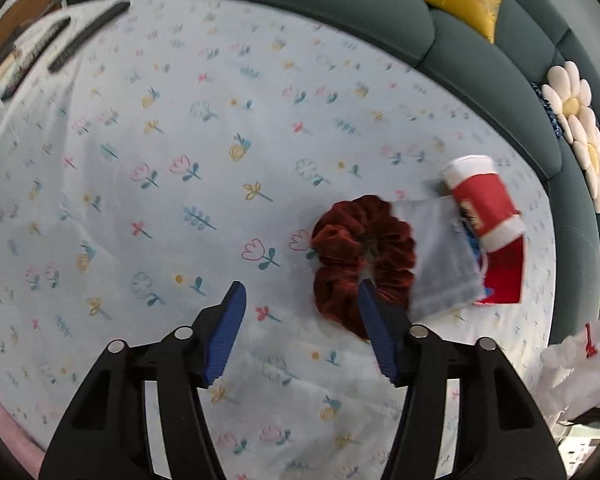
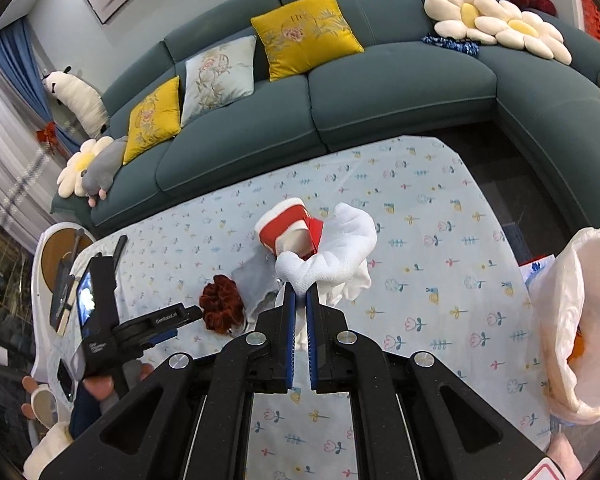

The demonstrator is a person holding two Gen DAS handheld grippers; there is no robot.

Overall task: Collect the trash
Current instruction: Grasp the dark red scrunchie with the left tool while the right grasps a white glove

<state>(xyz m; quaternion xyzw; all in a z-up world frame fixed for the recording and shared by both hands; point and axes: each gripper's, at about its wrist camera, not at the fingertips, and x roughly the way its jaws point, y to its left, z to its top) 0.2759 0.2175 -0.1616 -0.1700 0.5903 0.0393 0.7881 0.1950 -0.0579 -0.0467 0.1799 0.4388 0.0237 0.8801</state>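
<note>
Right wrist | right hand-held gripper [image 2: 300,294] pinching one white tissue [image 2: 340,252] | left hand-held gripper [image 1: 300,292] parted, seemingly empty

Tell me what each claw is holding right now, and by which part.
The right claw is shut on a crumpled white tissue, pinched at its near bottom edge. The left claw is open and holds nothing; the red scrunchie lies beside one finger.
</note>
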